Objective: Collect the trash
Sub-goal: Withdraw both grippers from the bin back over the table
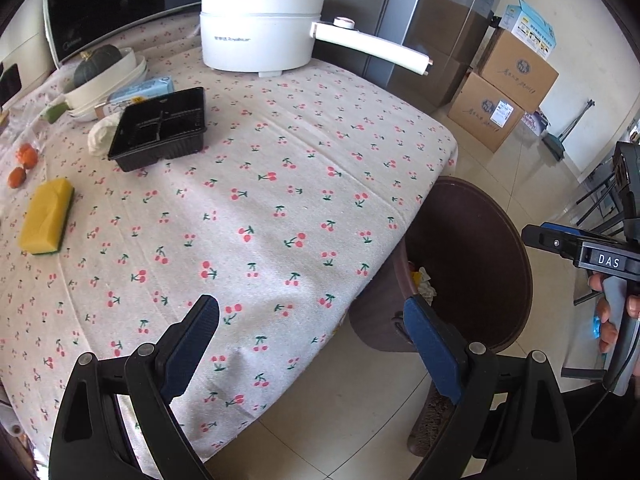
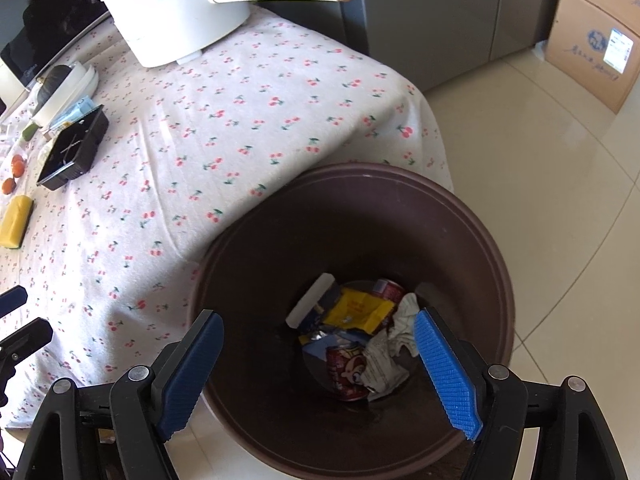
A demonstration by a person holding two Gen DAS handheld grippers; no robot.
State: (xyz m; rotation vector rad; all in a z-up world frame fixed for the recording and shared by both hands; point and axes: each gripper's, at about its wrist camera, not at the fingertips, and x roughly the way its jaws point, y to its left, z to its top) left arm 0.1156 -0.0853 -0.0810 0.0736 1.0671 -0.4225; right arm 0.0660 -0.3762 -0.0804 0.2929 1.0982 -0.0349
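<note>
Both tongs empty: right gripper (image 2: 318, 364) jaws apart above the bin (image 2: 472, 208), left gripper (image 1: 312, 354) jaws apart over the table edge (image 1: 360, 280). Trash (image 2: 360, 336) already sits in our bin. Risk we see: next reach grabs the sponge (image 1: 46, 216) or fruit (image 1: 18, 176), not the black tray (image 1: 160, 130), since they sit close together.

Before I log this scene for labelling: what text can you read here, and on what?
"DAS": on the right gripper's body.
"Royalstar", roughly, after small characters: on the white pot.
Cursive brand on the black appliance: blurred.
Handwritten-style characters on the cardboard boxes: unreadable.
Print on the red can in the bin: unreadable.
</note>
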